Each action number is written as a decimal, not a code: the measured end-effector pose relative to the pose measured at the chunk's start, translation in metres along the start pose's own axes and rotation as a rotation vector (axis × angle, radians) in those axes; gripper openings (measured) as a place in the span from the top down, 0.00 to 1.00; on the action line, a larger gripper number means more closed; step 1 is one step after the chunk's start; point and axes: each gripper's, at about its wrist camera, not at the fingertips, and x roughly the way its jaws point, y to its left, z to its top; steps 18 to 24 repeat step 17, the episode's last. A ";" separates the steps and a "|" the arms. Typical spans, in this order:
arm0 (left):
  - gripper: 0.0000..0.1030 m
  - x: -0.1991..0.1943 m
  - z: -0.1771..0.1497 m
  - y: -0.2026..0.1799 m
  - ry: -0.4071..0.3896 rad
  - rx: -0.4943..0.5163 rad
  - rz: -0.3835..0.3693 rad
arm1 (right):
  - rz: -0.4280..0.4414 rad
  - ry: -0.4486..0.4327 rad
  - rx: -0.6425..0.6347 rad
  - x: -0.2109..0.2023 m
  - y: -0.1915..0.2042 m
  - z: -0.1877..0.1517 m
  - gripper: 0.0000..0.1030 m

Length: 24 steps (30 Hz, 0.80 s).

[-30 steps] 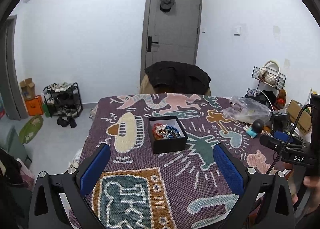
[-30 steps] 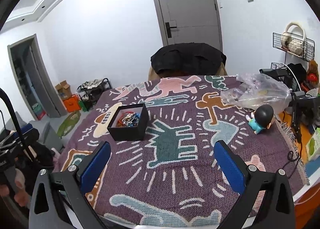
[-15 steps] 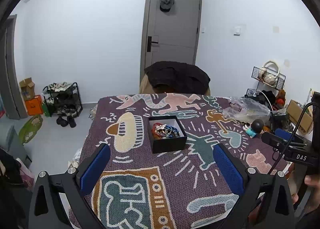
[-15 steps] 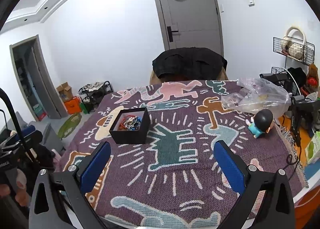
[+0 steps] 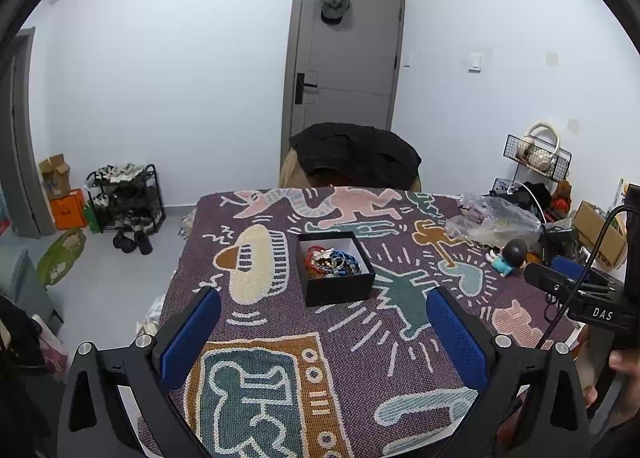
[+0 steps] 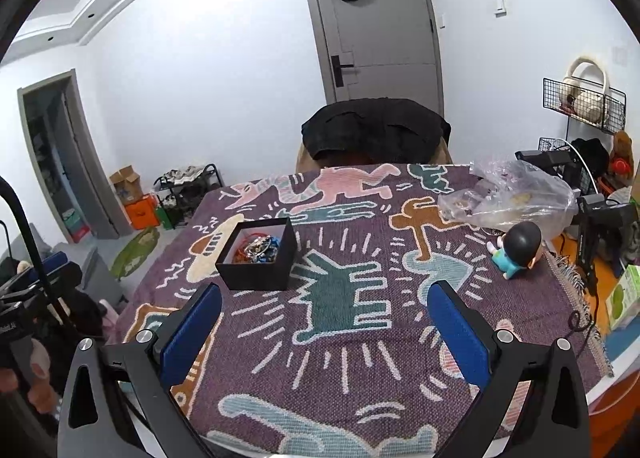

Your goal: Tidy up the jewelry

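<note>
An open black box [image 5: 335,282] [image 6: 258,272] sits in the middle of a table under a patterned purple cloth [image 5: 360,358] [image 6: 344,338]. Inside it lies a tangled heap of colourful jewelry [image 5: 331,262] [image 6: 258,248]. My left gripper [image 5: 322,334] hangs open above the table's near edge, short of the box, with nothing between its blue pads. My right gripper [image 6: 324,332] is open too and holds nothing; the box lies ahead of it to the left. The right gripper's body shows at the right edge of the left wrist view.
A crumpled clear plastic bag [image 6: 508,195] and a small black-haired figurine [image 6: 518,252] lie at the table's far right. A chair draped with a dark jacket [image 6: 376,131] stands behind the table before a grey door. A shoe rack [image 5: 126,197] and boxes stand on the floor at left.
Both grippers have stayed open. The views have shifted only slightly; the right gripper has drawn back and up a little from the table. The box has not moved.
</note>
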 end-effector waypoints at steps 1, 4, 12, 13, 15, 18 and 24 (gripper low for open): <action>0.00 0.000 0.000 0.000 0.000 0.000 -0.001 | -0.001 0.000 0.000 0.000 0.000 0.000 0.00; 0.00 0.000 0.000 0.000 0.002 -0.001 -0.002 | 0.000 0.002 0.000 0.000 0.000 0.000 0.00; 0.00 -0.002 -0.003 -0.001 -0.003 -0.006 -0.017 | -0.006 0.013 0.001 0.005 0.000 -0.002 0.00; 0.00 -0.002 -0.002 -0.001 -0.005 -0.007 -0.016 | -0.007 0.014 0.001 0.005 0.000 -0.002 0.00; 0.00 -0.002 -0.002 0.000 -0.010 -0.010 -0.016 | -0.009 0.017 0.001 0.007 0.001 -0.002 0.00; 0.00 -0.001 -0.003 0.002 -0.017 -0.014 -0.018 | -0.002 0.021 0.010 0.009 0.001 -0.002 0.00; 0.00 -0.001 -0.003 0.002 -0.017 -0.014 -0.018 | -0.002 0.021 0.010 0.009 0.001 -0.002 0.00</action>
